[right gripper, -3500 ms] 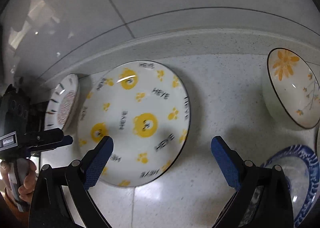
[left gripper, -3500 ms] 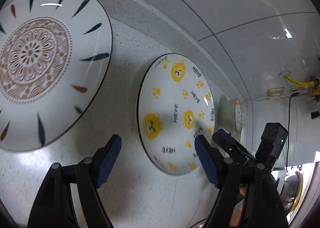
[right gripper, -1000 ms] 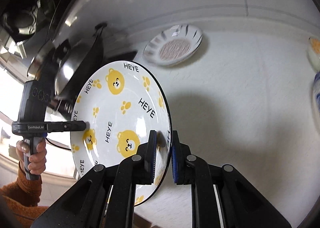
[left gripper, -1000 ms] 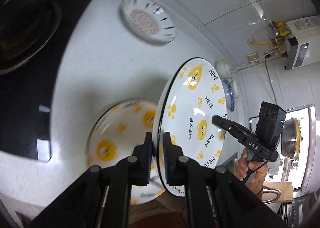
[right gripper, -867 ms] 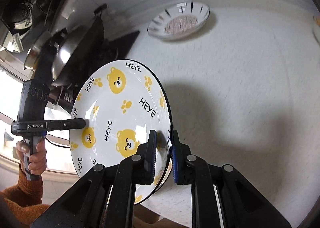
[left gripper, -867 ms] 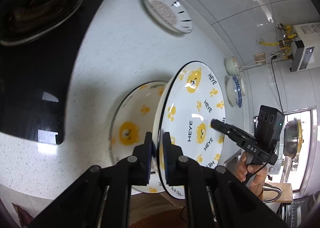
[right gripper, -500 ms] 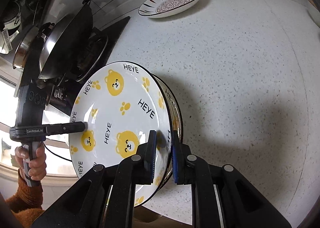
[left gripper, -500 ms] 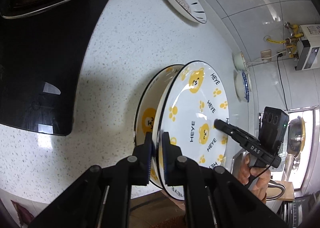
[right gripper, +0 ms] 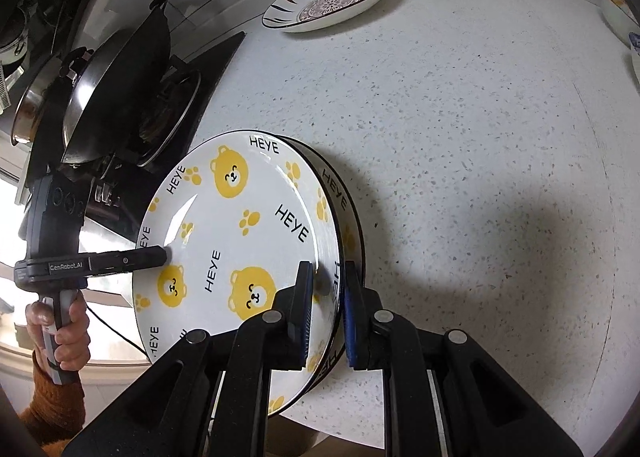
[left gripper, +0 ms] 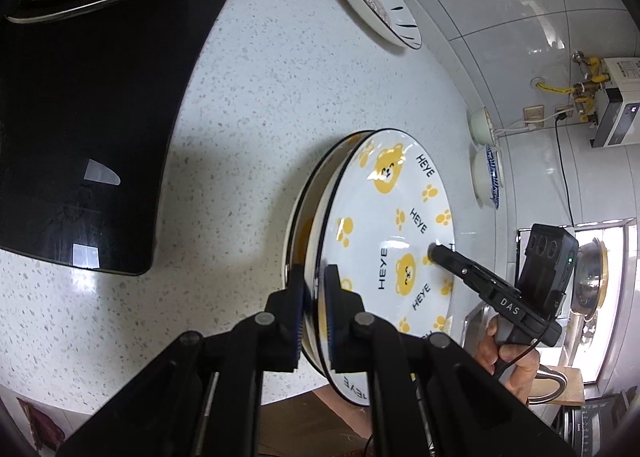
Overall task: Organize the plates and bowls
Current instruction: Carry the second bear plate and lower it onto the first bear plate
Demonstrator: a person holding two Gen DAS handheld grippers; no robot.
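Left gripper (left gripper: 314,311) clamped on near rim of the bear plate (left gripper: 384,241); right gripper (right gripper: 325,313) clamped on the opposite rim. Plate sits right over a matching bear plate (right gripper: 347,217) on the speckled counter (right gripper: 480,137), near its front edge; can't tell if they touch. Black stove (left gripper: 80,117) just beside. Striped plate (right gripper: 328,1) and two bowls (left gripper: 486,161) at the far wall.

the left gripper (left gripper: 316,305) points steeply down, its jaws nearly closed, pinching a rim between the blue pads. the right gripper (right gripper: 326,309) is angled down likewise and clamped from the opposite side. a hand (right gripper: 60,337) in an orange knit sleeve (right gripper: 52,401) grips the left handle; another hand (left gripper: 508,357) grips the right.
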